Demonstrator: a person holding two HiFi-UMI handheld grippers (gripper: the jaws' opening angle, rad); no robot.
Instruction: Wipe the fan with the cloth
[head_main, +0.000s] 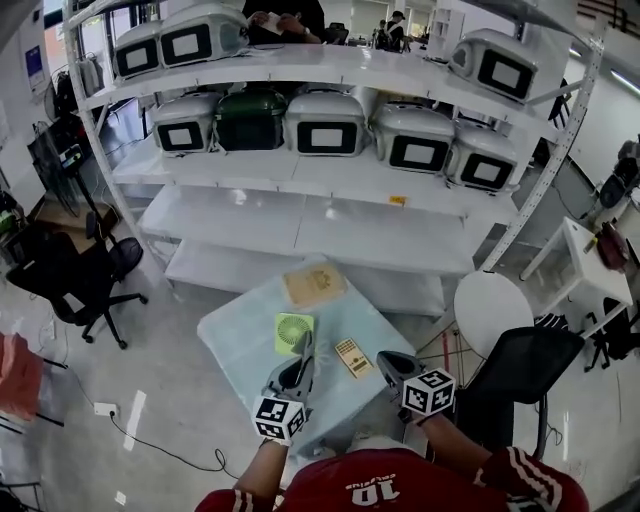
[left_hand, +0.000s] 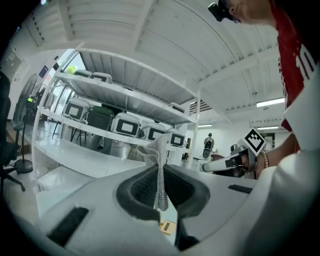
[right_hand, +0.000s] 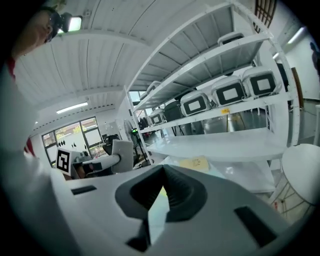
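Note:
A small green fan (head_main: 293, 333) lies flat on the pale blue table (head_main: 235, 340). My left gripper (head_main: 299, 352) hovers at the fan's near edge, shut on a grey mesh cloth (head_main: 303, 343). In the left gripper view the cloth (left_hand: 160, 165) stands up between the shut jaws of the left gripper (left_hand: 161, 172). My right gripper (head_main: 386, 360) is held over the table's near right corner, to the right of the fan. In its own view the right gripper (right_hand: 162, 171) has its jaws shut with nothing held between them.
A tan flat pad (head_main: 314, 285) lies at the table's far side and a small yellow slotted piece (head_main: 352, 357) between the grippers. White shelving (head_main: 330, 170) with several grey cases stands behind. A black chair (head_main: 520, 365) and a round white stool (head_main: 493, 308) are at the right.

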